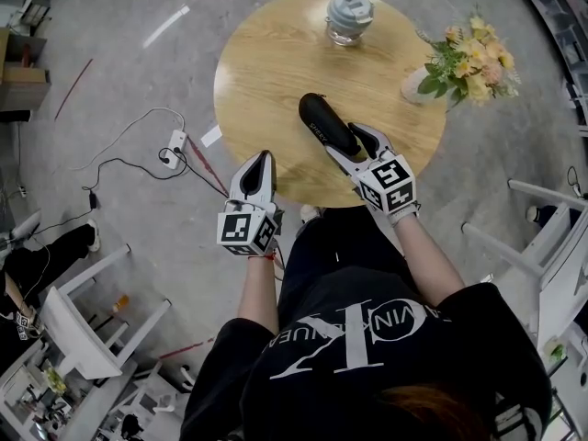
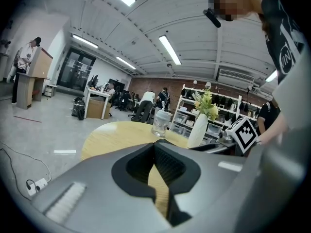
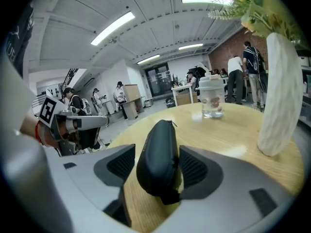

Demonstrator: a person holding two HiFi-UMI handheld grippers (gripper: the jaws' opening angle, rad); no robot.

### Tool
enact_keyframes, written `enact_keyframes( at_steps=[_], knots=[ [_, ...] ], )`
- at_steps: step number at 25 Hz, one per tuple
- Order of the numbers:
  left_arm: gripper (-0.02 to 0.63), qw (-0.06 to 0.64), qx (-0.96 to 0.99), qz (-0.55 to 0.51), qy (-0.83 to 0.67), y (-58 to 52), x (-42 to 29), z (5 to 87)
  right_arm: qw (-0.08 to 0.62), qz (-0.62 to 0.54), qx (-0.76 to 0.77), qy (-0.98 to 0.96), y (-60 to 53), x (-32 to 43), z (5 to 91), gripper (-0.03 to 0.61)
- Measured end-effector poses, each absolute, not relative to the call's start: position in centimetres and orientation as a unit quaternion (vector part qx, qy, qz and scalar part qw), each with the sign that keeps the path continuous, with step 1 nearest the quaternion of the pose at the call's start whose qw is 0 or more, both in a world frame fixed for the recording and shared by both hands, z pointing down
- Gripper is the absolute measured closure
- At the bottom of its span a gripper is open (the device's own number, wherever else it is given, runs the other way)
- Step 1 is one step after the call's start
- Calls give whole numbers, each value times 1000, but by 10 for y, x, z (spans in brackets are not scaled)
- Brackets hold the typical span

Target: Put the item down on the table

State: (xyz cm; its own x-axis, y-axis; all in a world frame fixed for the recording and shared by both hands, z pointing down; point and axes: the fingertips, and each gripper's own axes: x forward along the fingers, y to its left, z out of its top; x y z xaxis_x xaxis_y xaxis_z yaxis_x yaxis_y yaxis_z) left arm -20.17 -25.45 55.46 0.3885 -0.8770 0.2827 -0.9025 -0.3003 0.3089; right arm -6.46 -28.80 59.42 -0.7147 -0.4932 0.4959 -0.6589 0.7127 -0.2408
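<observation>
R gripper [image 1: 349, 141] clamps near end of case [image 1: 323, 119], low over table [image 1: 276, 62] centre. Case's long axis runs fwd-left from jaws. L gripper [image 1: 261, 162] closed, empty, at table's near edge.

L gripper [image 1: 263, 160] closed, R gripper [image 1: 353, 143] clamping.

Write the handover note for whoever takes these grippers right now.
Left gripper: fingers together, empty, by the near edge of the table.
Right gripper: shut on one end of the black case, over the table's middle.
Jar at the far edge, flower vase at the right, both apart from the case.
Done: the case is over the table; I cannot tell whether it touches the wood.
Left: lower it if needed, open the fingers, pull back.
</observation>
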Motion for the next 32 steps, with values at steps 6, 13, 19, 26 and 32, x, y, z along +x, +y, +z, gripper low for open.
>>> enact_keyframes(
  at_steps=[6, 13, 19, 26, 32],
  knots=[
    [601, 209, 811, 28, -546, -255, -198, 550, 198, 204, 334, -899, -288, -55, 588, 318],
    [601, 204, 816, 21, -540, -258, -196, 543, 190, 195, 344, -898, -289, -52, 577, 318],
    [601, 200, 819, 16, -537, -260, -196, 537, 181, 180, 358, -898, -290, -49, 564, 318],
    [602, 200, 823, 11, -532, -260, -196, 535, 166, 153, 383, -896, -292, -41, 548, 476],
    [602, 192, 826, 6, -531, -260, -196, 526, 152, 132, 398, -895, -295, -33, 530, 529]
  ],
)
